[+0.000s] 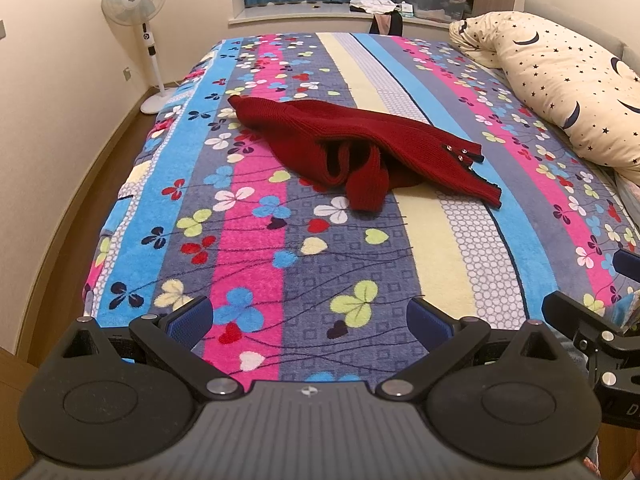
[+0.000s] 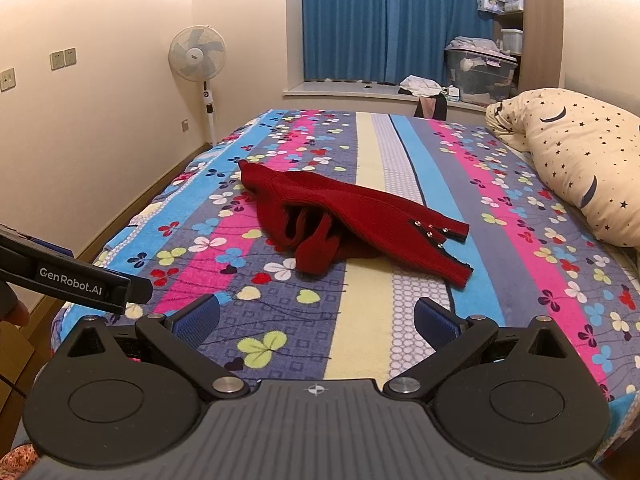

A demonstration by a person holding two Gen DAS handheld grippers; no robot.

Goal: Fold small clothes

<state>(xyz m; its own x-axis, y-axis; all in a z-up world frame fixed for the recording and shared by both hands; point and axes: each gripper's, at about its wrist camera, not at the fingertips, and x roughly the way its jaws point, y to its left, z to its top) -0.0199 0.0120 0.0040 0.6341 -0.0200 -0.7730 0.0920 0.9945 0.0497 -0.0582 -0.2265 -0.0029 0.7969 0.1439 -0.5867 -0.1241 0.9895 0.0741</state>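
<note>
Blue pads line the fingers of the left gripper (image 1: pixel 310 320) and the right gripper (image 2: pixel 316 322), both spread wide with nothing between them, poised low over the near end of the striped, flowered blanket (image 1: pixel 256 240) and well apart from the work. Farther out, in the middle of the bed, lies the red knit sweater (image 1: pixel 360 148), crumpled with a sleeve twisted under and a buttoned cuff toward the star-print pillow (image 1: pixel 560 80). It looks soft, light and stretchy, likely to sag and cling to the fleece, so I would pinch it at the hem corner or cuff.
</note>
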